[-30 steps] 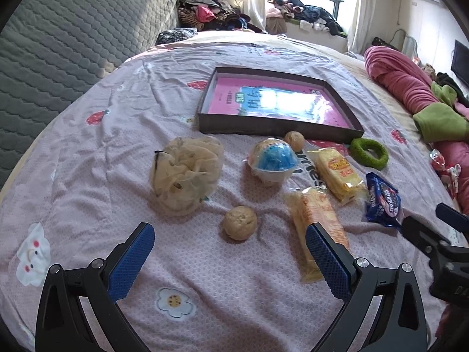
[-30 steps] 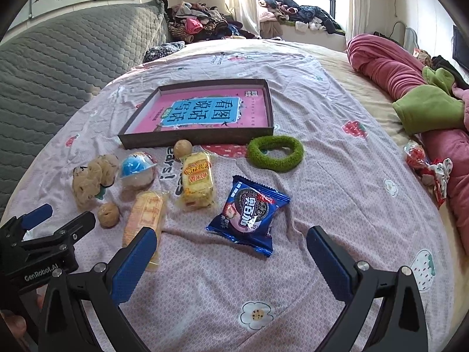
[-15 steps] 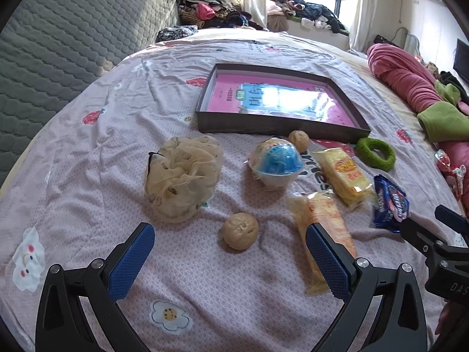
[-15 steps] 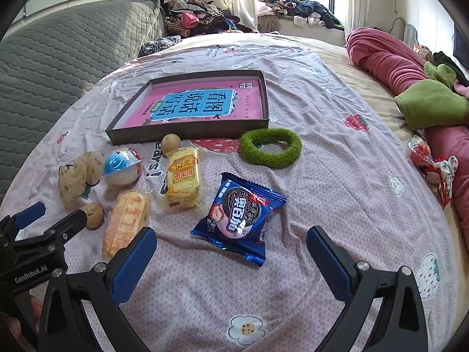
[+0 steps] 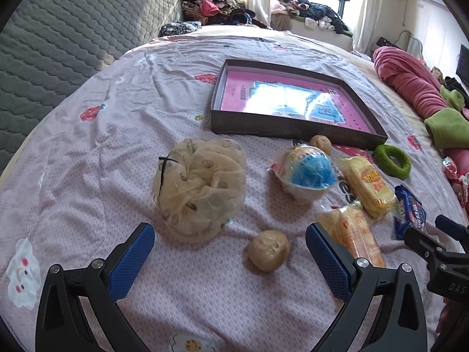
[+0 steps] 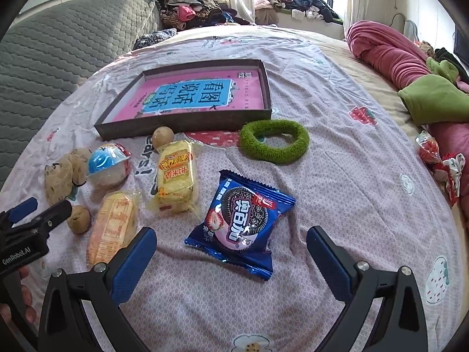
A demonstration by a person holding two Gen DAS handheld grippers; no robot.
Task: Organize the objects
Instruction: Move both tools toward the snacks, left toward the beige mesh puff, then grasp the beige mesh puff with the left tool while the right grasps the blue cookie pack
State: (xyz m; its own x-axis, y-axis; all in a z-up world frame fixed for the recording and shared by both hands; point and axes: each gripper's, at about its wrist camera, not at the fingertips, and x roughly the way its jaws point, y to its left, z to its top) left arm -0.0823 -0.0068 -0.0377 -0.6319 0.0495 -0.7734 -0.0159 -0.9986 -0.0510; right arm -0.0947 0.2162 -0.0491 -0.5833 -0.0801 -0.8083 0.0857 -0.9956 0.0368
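A dark tray with a pink bottom lies on the bed. In front of it lie a cream mesh scrunchie, a blue-capped ball cup, two walnuts, two yellow snack packs, a blue cookie packet and a green hair ring. My left gripper is open just short of the near walnut. My right gripper is open just short of the cookie packet. Neither holds anything.
A grey quilted headboard stands at the left. Rolled pink and green bedding lies along the right edge, with a small red wrapper beside it. Clothes are heaped under the window. A person's hand holds the left tool.
Both grippers have moved forward and lower toward the objects, which now look larger. The jaws have stayed open and no object has shifted.
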